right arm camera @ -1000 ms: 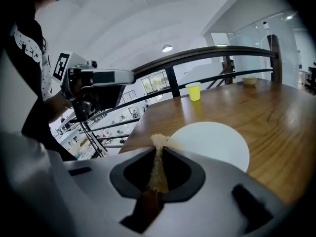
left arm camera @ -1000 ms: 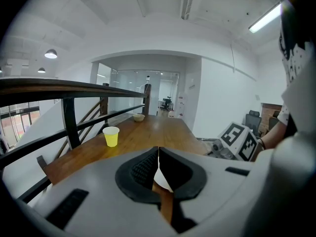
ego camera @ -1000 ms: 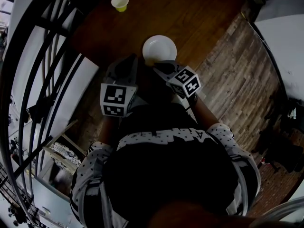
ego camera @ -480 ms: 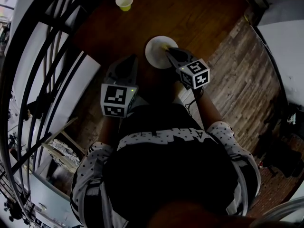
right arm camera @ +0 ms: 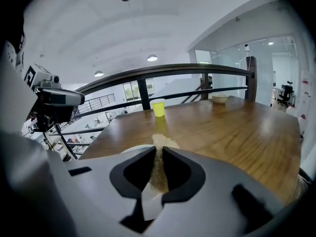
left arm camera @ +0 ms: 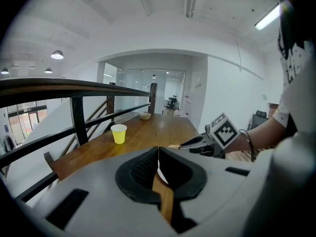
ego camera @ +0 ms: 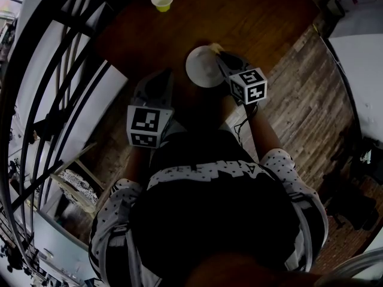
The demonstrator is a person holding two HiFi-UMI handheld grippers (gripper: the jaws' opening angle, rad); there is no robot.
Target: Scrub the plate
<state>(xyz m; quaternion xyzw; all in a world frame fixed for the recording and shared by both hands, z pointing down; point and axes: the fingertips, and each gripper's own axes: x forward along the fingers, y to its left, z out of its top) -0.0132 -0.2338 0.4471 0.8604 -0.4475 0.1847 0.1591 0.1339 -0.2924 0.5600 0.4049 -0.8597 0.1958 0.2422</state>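
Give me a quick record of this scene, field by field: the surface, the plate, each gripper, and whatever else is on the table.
surface: wooden table
plate: white plate, flat near the table's edge
right gripper: right gripper shut on a tan sponge, over the plate's far side
sponge contact: cannot tell whether it touches the plate
left gripper: left gripper shut, holding nothing, left of the plate and apart from it
other items: yellow cup; small bowl at the far end

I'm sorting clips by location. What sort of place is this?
Probably an office mezzanine: a long wooden table beside a black railing, with glass partitions and an office chair beyond.
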